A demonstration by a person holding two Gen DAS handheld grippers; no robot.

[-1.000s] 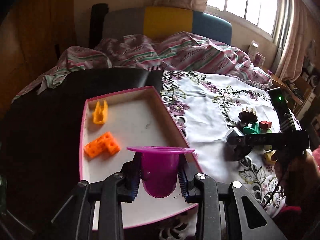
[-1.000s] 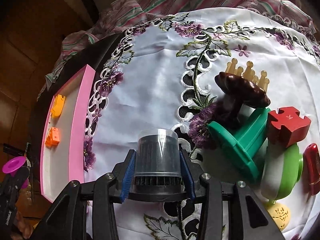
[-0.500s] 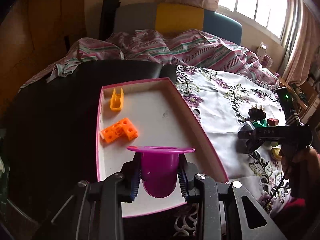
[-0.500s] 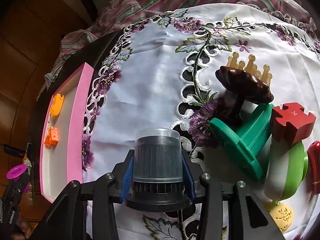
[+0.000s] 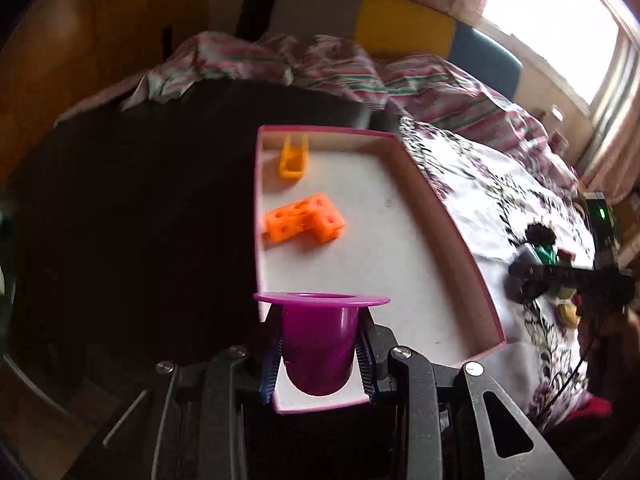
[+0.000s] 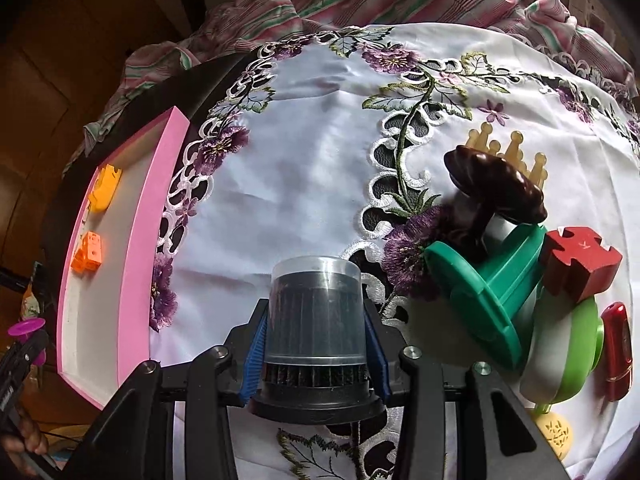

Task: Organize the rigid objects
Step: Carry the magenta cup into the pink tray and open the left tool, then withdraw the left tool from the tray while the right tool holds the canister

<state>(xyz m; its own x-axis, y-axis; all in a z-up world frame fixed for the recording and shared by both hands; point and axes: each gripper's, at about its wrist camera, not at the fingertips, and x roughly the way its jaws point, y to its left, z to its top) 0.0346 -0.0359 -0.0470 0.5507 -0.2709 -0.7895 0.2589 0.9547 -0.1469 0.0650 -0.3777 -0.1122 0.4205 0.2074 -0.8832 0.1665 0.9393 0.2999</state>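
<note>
My left gripper (image 5: 320, 354) is shut on a purple flanged cup (image 5: 319, 344), held above the near left corner of the pink-rimmed tray (image 5: 452, 240). In the tray lie an orange L-shaped block (image 5: 304, 219) and a small orange clip piece (image 5: 294, 157). My right gripper (image 6: 316, 344) is shut on a dark ribbed cup with a clear cover (image 6: 316, 320), held over the white embroidered cloth (image 6: 304, 152). The tray (image 6: 136, 264) is to its left. The left gripper with the purple cup (image 6: 26, 326) shows at the far left edge.
A pile of objects lies right of my right gripper: a dark brown mushroom piece (image 6: 494, 188), a green flanged spool (image 6: 488, 288), a red cross block (image 6: 580, 264), a green-and-white piece (image 6: 564, 352), a red item (image 6: 618, 344), a yellow ball (image 6: 554, 434). Striped bedding (image 5: 360, 72) lies behind.
My left gripper has swung left with the purple cup, so the tray now sits more to the right in its view. My right gripper has shifted slightly, still holding the dark cup.
</note>
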